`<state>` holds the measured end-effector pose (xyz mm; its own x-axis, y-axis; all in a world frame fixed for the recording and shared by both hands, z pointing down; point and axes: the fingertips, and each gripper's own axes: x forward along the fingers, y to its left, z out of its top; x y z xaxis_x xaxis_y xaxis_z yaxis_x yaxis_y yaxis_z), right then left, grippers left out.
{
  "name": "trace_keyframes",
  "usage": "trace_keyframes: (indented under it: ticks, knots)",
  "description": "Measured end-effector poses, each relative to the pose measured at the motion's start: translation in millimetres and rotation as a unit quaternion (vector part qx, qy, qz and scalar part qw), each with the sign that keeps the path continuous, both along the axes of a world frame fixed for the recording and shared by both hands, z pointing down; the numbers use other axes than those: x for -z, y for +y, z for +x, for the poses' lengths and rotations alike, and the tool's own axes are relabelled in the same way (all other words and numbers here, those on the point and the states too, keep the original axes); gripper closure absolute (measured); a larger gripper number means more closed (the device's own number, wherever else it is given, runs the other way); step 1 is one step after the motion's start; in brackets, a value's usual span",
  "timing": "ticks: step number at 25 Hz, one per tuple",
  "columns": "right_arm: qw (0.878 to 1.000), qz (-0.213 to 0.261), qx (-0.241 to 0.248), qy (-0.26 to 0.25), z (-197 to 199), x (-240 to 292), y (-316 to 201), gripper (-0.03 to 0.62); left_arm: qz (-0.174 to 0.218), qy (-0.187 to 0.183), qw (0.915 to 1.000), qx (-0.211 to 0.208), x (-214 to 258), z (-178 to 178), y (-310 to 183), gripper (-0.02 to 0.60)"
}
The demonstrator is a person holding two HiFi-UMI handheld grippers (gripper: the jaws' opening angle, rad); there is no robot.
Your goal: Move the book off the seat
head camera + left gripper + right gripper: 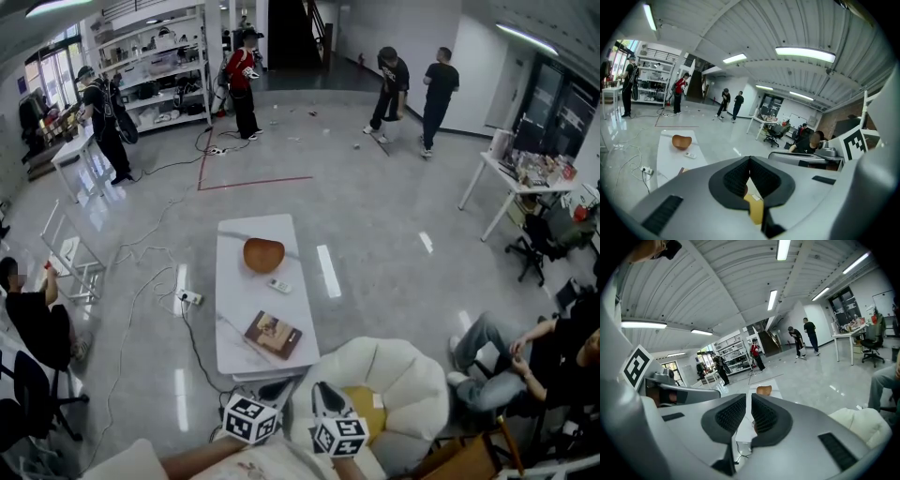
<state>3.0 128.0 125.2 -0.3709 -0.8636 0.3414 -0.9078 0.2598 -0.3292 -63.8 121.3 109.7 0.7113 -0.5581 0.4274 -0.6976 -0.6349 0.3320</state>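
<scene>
The brown book (273,335) lies flat on the near end of the low white table (236,309), not on the seat. The cream shell-shaped chair (398,370) stands to its right, with a yellow cushion (367,410) on its seat. Both grippers hang low at the bottom of the head view, between table and chair. My left gripper (272,389) (750,161) is shut and empty. My right gripper (323,394) (748,401) has its jaws nearly together with only a thin slit, and nothing is between them. Neither gripper touches the book.
A brown bowl (263,254) and a white remote (279,286) sit further up the table. A power strip (190,297) and cables lie on the floor to the left. People sit at the right (525,356) and at the left (33,319); others stand far off.
</scene>
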Motion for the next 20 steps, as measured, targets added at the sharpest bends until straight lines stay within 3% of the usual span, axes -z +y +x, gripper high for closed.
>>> trace_keyframes:
  ticks: [10,20]
  knots:
    - [0.999,0.053,-0.009,0.002,-14,47,27,0.553,0.08,0.015,0.9966,-0.018,62,-9,27,0.571]
    - [0.997,0.07,-0.042,-0.012,-22,61,34,0.56,0.094,0.019,0.9953,-0.017,64,-13,24,0.571]
